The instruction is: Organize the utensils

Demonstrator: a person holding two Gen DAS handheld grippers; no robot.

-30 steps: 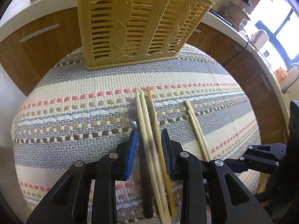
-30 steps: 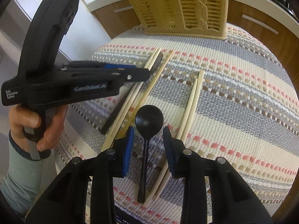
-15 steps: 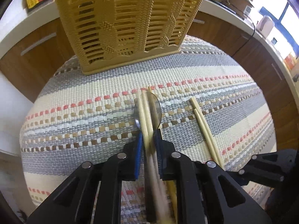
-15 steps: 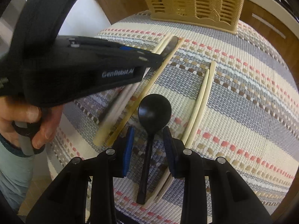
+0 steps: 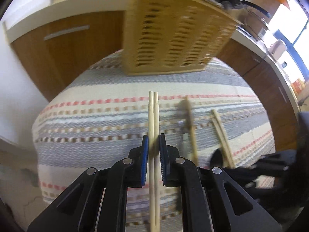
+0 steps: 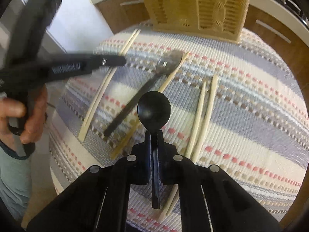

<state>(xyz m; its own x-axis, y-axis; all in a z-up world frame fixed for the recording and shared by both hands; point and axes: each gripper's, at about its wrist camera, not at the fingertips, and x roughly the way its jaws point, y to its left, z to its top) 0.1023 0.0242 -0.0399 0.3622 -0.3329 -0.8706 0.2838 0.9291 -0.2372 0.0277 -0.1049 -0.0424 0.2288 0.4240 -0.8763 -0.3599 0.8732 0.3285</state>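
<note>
Right now the left gripper [image 5: 154, 141] is clamped on a pair of pale chopsticks [image 5: 154, 116], blue pads pressing both sides; the jaws have just been closing on them. The sticks lie side by side, tips toward the basket [image 5: 173, 34], ends running back under the gripper. The right gripper [image 6: 154, 135] is clamped on the handle of a black spoon [image 6: 154, 111], its round bowl sticking out past the fingertips; those jaws have also just been closing.

The basket is tan, slatted plastic, standing at the far edge of the striped mat [image 5: 96, 116]; its inside is not visible in either view.

On the mat on the near side of the basket: a metal spoon with a dark handle [image 6: 146, 85], a single chopstick [image 6: 171, 73] right beside it, and another pair of chopsticks [image 6: 204, 112] to its right.

The right wrist view alone shows a hand [image 6: 23, 116] gripping the left tool's handle, plus a grey sleeve. The left wrist view alone shows the white counter [image 5: 58, 5] behind the basket; its metal spoon is blurred.
</note>
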